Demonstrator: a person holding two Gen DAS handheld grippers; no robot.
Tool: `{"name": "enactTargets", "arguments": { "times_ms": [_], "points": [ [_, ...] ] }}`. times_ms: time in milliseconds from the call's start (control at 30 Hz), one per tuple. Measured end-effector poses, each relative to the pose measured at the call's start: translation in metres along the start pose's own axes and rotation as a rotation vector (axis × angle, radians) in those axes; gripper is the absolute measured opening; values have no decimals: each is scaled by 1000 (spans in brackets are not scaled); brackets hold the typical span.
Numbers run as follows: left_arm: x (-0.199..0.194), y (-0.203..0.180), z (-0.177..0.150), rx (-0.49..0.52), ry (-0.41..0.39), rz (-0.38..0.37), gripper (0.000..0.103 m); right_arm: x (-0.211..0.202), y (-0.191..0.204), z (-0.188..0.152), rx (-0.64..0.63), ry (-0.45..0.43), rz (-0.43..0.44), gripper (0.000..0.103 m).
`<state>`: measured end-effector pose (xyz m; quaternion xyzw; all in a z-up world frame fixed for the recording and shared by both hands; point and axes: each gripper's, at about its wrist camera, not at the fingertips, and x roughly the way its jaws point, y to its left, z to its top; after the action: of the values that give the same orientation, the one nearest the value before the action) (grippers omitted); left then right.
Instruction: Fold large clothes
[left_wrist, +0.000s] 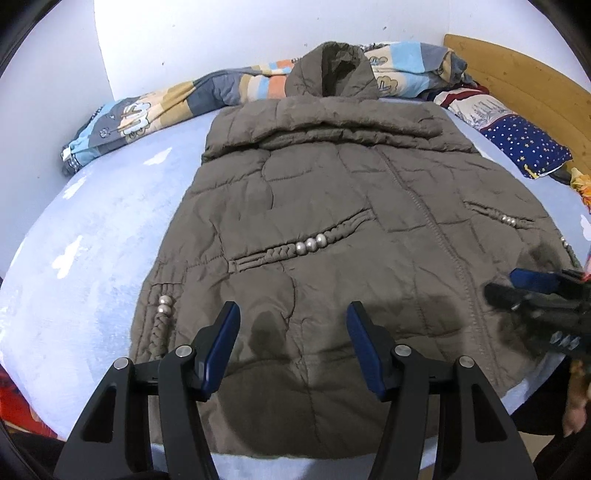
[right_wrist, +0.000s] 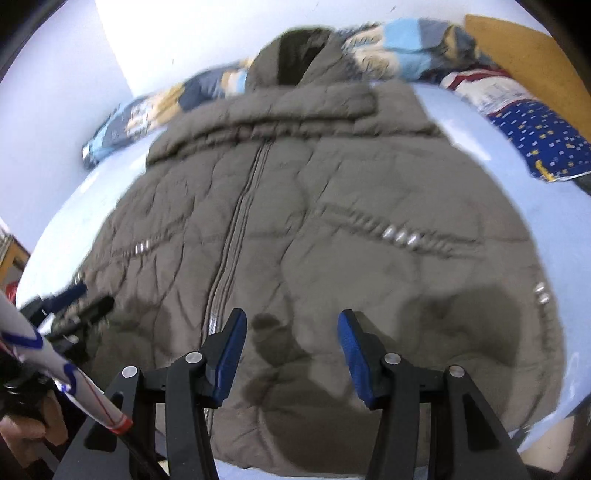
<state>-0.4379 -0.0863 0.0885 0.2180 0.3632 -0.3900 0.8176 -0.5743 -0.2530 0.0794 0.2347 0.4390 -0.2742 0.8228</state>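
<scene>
A grey-brown quilted hooded jacket (left_wrist: 332, 206) lies flat, front up and zipped, on a light blue bed (left_wrist: 92, 236), sleeves folded across the chest, hood at the far end. It also fills the right wrist view (right_wrist: 332, 221). My left gripper (left_wrist: 293, 314) is open and empty, hovering over the jacket's near hem on its left half. My right gripper (right_wrist: 291, 321) is open and empty over the hem just right of the zipper (right_wrist: 236, 221). The right gripper also shows at the left wrist view's right edge (left_wrist: 517, 284); the left gripper shows at the right wrist view's left edge (right_wrist: 77, 295).
A striped cartoon quilt (left_wrist: 166, 107) is bunched along the far side by the white wall. A blue star-print pillow (left_wrist: 524, 144) and a wooden headboard (left_wrist: 517, 74) are at the far right. The bed's near edge runs just below the hem.
</scene>
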Motion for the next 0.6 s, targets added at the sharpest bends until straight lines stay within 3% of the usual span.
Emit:
{"name": "enactTargets", "arguments": {
  "times_ms": [67, 167, 433, 600],
  "points": [
    [-12, -2, 1, 2, -20, -1, 59, 1, 10, -1, -48, -3, -26, 60],
    [-29, -4, 5, 1, -52, -1, 59, -13, 18, -3, -51, -38, 18, 60],
    [-87, -16, 25, 8, -164, -22, 59, -85, 26, 3, 10, -215, 98, 60],
    [-128, -27, 42, 17, -244, -56, 59, -129, 28, 1, 24, -280, 126, 61]
  ]
}}
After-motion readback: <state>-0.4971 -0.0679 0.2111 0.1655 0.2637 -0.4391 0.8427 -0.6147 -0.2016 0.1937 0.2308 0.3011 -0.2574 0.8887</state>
